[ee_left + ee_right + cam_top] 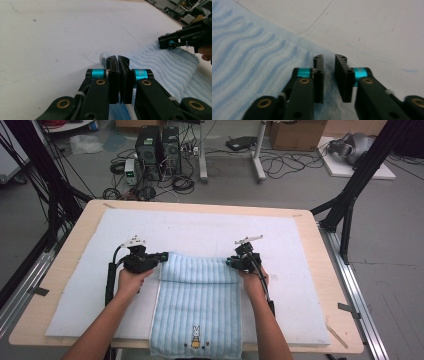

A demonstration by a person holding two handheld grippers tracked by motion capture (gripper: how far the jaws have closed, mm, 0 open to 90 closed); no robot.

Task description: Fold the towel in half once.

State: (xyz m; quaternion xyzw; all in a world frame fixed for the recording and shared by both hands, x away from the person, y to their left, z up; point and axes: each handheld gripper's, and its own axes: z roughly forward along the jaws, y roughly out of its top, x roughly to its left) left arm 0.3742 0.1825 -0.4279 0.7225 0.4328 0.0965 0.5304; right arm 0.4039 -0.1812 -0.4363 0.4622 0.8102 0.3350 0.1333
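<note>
Towel, pale blue with ribbed stripes and a small rabbit embroidered near its hem [197,305], lay down the middle of the white padded mat [75,305] on the light wooden table [320,250], its near end hanging over the table's front edge and its far end folded back on itself. The left gripper [117,61] sat at the fold's left corner, its black jaws pressed together on the cloth there. The right gripper [329,60] sat at the fold's right corner with a narrow gap between its jaws; a ridge of towel stood in that gap, though I could not tell whether the pads pressed it.
</note>
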